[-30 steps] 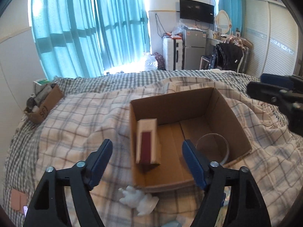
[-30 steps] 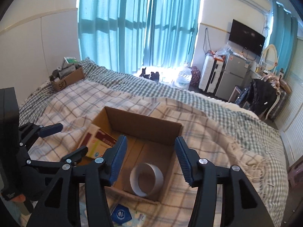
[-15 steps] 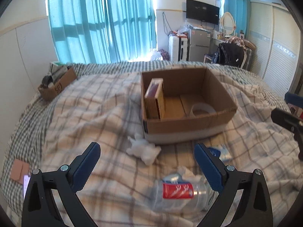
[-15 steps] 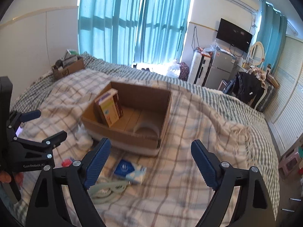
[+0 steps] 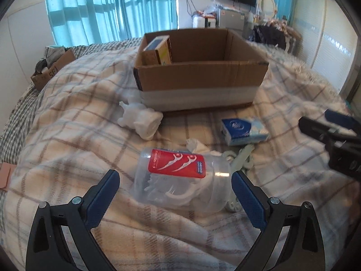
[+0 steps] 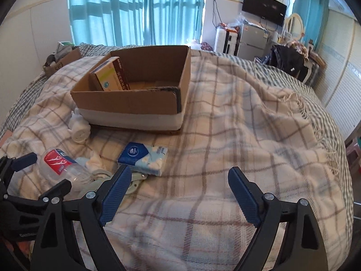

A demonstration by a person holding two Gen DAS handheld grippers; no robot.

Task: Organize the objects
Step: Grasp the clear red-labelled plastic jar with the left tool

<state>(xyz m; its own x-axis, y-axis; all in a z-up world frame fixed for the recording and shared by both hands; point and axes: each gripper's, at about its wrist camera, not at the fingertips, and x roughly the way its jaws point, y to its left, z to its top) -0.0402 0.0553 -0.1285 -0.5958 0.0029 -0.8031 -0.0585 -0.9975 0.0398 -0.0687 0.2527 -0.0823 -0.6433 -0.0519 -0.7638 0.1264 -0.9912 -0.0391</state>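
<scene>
Bedroom, teal curtains (image 5: 108, 9) behind; working surface is a bed under a plaid blanket (image 6: 237, 131).

Item 1: cardboard box (image 5: 200, 76), open-topped, far centre of the blanket. Small upright carton (image 5: 161, 49) stands in its left rear corner.

Item 2: clear floss-pick jar (image 5: 182, 178) with red label, lying on its side near me, outside the box.

Item 3: white figurine (image 5: 141, 119), lying just beside the box's near-left corner.

Item 4: blue tissue pack (image 6: 144, 155), flat on the blanket in front of the box.

Item 5: crumpled white tissue (image 5: 196, 145) just behind the jar.

My left gripper (image 5: 176, 194): jaws wide apart, flanking the jar, not touching it. My right gripper (image 6: 180, 192): jaws wide apart over bare blanket, holding nothing.
</scene>
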